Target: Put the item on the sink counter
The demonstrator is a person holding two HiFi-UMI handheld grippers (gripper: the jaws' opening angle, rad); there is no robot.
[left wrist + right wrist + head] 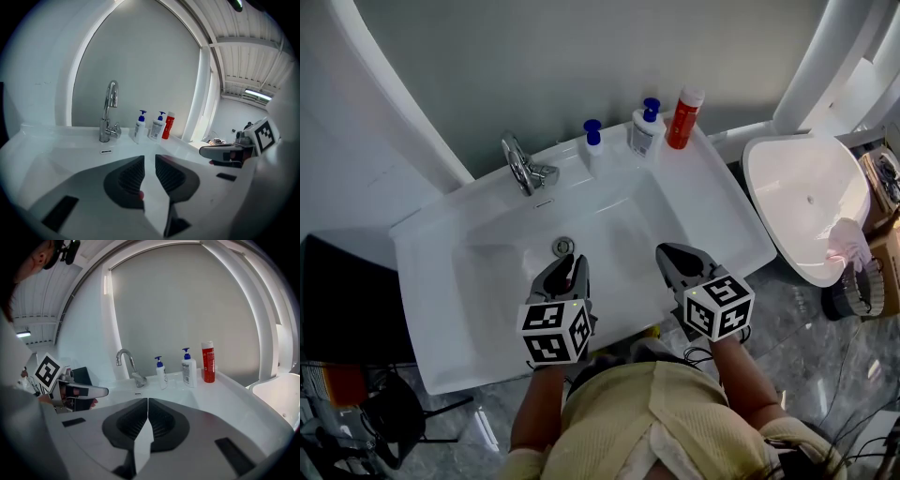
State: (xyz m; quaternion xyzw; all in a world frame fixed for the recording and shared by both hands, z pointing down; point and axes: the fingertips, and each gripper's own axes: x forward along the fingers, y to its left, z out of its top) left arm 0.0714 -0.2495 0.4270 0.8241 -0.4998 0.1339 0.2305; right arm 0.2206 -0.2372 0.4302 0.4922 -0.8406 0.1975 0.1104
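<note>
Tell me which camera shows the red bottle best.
The right gripper view: the red bottle stands whole and unobstructed. The head view shows it foreshortened from above. The left gripper view shows it small, partly behind a pump bottle.

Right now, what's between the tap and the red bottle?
A small pump bottle and a bigger pump bottle, both white with blue tops, stand between the tap and the red bottle, as the head view shows.
</note>
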